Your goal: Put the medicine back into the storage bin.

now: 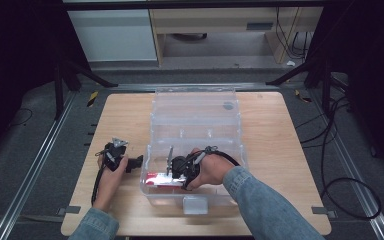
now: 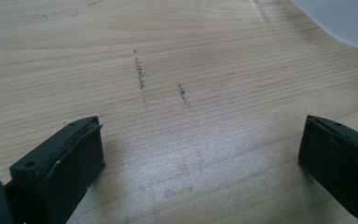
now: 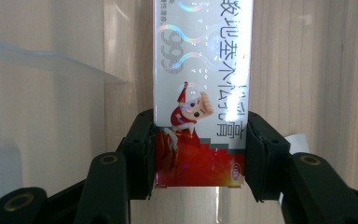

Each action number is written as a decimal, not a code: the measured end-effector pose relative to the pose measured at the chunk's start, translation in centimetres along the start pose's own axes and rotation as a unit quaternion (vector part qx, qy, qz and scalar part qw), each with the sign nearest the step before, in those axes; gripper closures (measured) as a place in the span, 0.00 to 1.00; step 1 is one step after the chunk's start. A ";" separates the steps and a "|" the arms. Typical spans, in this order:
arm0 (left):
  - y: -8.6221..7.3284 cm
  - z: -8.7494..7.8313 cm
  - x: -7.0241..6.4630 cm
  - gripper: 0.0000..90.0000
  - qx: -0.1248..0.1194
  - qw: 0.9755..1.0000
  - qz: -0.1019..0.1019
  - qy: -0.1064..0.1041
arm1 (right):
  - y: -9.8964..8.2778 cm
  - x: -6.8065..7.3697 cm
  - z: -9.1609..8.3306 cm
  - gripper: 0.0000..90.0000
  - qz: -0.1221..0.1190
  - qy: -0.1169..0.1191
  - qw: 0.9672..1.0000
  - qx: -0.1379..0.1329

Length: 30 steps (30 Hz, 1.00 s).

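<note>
Denim sleeves are seen entering from the bottom edge of the high view, one at lower left and one at lower right. At lower centre of that view the right gripper (image 1: 172, 176) is held inside a clear plastic storage box (image 1: 195, 112), low against its near wall. A red-and-white carton (image 1: 160, 179) is gripped by it and lies along the box floor, pointing toward the left of the frame. In the right gripper view the carton (image 3: 200, 93) is seen running up the middle of the frame, its red end clamped between the two black jaws at lower centre; both pads are pressed against its sides, the jaws standing about half spread. A cartoon figure and printed characters are visible on its glossy face. Wood grain is seen through the clear floor of the box beneath it.

At centre left of the high view the left gripper (image 1: 139, 163) is held just outside the box's left wall, above the wooden table (image 1: 290, 150). In the left gripper view its jaws are set wide apart at the lower corners of the frame, with nothing between them but bare table (image 2: 177, 70). A pale curved edge of the box (image 2: 345, 21) is seen at upper right.
</note>
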<state>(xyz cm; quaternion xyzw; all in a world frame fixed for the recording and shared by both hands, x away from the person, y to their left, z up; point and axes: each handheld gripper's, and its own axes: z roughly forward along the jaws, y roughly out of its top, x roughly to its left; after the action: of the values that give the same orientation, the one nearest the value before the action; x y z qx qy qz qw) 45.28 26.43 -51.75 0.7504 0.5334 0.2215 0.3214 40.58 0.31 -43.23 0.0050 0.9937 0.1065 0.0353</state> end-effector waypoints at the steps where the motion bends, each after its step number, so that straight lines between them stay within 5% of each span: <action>1: 0.0 0.0 0.0 0.00 0.000 1.000 0.000 0.000 | 0.1 0.0 0.1 0.57 -0.002 -0.001 1.000 0.004; 20: 0.0 0.0 0.0 0.00 0.000 1.000 0.001 -0.002 | 0.2 0.1 2.6 0.57 0.001 -0.009 0.999 0.038; 30: 0.0 0.0 0.0 0.00 0.000 1.000 0.000 -0.001 | 0.0 -0.2 3.4 0.57 0.006 0.003 0.999 0.033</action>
<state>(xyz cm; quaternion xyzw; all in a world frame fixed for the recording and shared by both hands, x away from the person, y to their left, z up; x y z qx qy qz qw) 45.31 26.42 -51.75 0.7508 0.5327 0.2207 0.3224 41.02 0.99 -46.54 0.0116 0.9967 0.0739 0.0316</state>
